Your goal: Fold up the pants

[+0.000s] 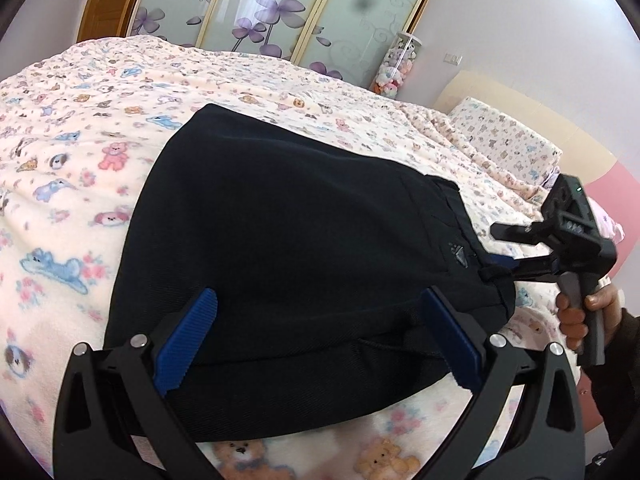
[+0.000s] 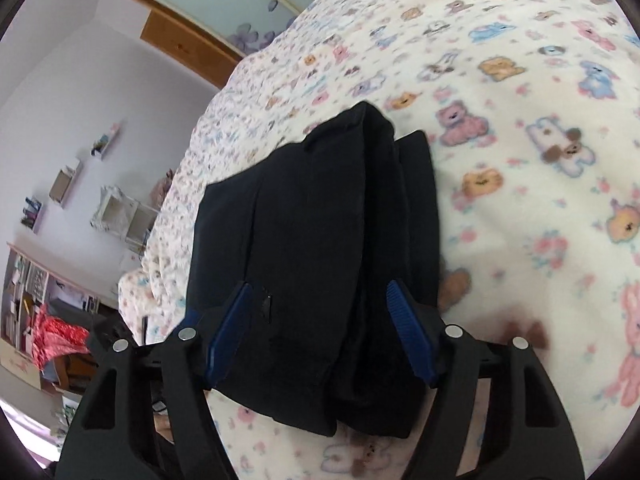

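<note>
The black pants (image 1: 288,220) lie folded into a compact stack on the bed's teddy-bear blanket (image 1: 72,168). My left gripper (image 1: 320,300) is open, its blue pads straddling the near folded edge of the pants. In the right wrist view the pants (image 2: 320,220) show several layers, and my right gripper (image 2: 320,296) is open with its pads on either side of the waistband end. The right gripper (image 1: 500,256) also shows in the left wrist view at the pants' right edge, held by a hand.
A pillow (image 1: 508,140) in matching print lies at the head of the bed, right. Wardrobe doors with purple flowers (image 1: 280,12) stand behind the bed. Shelves and clutter (image 2: 48,280) sit beyond the bed's left edge in the right wrist view.
</note>
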Available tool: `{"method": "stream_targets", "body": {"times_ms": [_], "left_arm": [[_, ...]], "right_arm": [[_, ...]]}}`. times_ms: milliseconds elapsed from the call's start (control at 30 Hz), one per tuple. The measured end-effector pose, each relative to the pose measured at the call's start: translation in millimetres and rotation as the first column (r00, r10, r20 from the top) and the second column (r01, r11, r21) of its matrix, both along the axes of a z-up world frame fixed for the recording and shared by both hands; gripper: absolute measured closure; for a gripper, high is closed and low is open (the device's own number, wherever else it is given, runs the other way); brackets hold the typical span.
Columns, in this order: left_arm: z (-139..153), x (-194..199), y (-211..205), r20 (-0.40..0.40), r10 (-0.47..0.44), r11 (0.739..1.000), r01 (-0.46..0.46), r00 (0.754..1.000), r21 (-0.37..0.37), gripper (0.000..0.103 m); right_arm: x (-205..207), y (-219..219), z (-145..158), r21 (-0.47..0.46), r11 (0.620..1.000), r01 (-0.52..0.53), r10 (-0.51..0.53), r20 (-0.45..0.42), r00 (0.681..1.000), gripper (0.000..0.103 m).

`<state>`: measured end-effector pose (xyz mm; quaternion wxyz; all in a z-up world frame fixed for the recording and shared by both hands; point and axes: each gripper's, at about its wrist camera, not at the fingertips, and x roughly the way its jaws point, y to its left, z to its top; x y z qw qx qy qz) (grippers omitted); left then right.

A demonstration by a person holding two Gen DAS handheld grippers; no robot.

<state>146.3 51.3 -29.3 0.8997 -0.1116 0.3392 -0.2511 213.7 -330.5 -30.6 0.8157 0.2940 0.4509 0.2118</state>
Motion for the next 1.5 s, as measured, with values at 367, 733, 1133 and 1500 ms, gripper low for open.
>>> {"method": "stream_targets", "body": {"times_ms": [367, 733, 1133, 1500], "left_arm": [[8, -4, -7, -0.021, 0.037, 0.999, -0.036, 0.999, 0.038, 0.002], [23, -12, -7, -0.022, 0.062, 0.998, -0.062, 0.998, -0.012, 0.002], [38, -14, -9, 0.082, 0.133, 0.989, -0.137, 0.988, 0.047, 0.002], [16, 38, -31, -0.092, 0.104, 0.984, -0.089, 0.990, 0.155, 0.002]], "right_arm": [[-1, 10, 3, -0.033, 0.999, -0.002, 0.004, 0.056, 0.998, 0.086], [-15, -24, 0, 0.152, 0.983, 0.099, -0.109, 0.058, 0.992, 0.090], [-24, -20, 10, -0.118, 0.984, 0.135, -0.128, 0.063, 0.990, 0.055], [-1, 2, 16, 0.009, 0.998, 0.066, -0.067, 0.060, 0.996, 0.020]]}}
